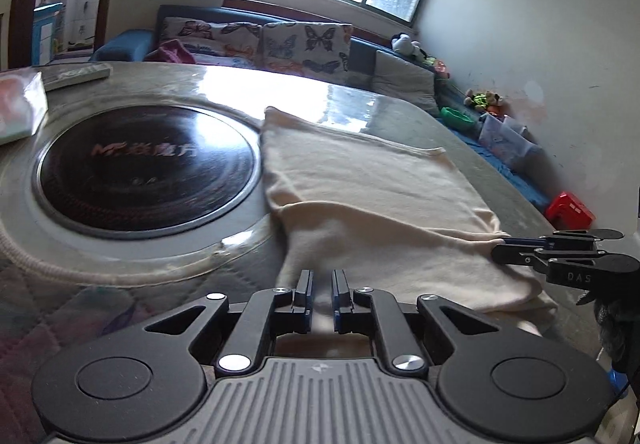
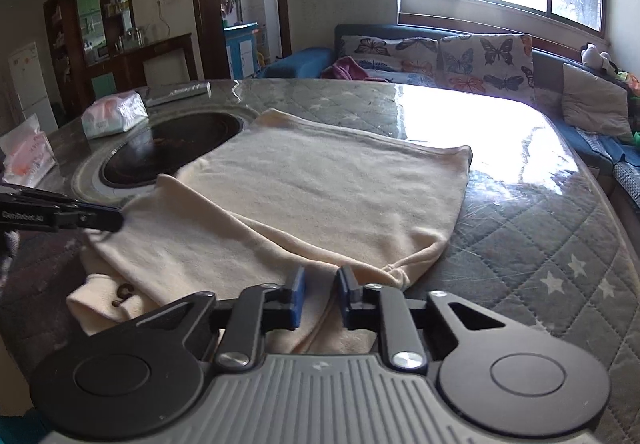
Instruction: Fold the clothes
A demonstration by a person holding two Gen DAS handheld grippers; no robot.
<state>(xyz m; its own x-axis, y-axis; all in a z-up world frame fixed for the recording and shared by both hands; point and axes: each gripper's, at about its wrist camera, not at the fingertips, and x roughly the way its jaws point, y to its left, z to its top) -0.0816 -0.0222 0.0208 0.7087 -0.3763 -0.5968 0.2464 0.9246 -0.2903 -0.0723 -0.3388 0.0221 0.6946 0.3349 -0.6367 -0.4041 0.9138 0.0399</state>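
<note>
A cream garment (image 1: 380, 184) lies partly folded on the table, its near portion doubled over toward me. In the left wrist view my left gripper (image 1: 323, 278) is shut on the garment's near edge, with cloth pinched between the blue pads. My right gripper (image 1: 500, 244) shows at the right, closed on the fold's right corner. From the right wrist view, the right gripper (image 2: 321, 278) has a ridge of the garment (image 2: 320, 188) pinched between its pads. The left gripper (image 2: 116, 218) enters from the left at the cloth's left edge.
The table (image 2: 540, 244) has a quilted cover under clear plastic. A round black hob (image 1: 148, 164) is set into it left of the garment. Tissue packs (image 2: 114, 114) and a remote (image 2: 178, 92) lie beyond. A sofa with butterfly cushions (image 2: 440, 56) stands behind.
</note>
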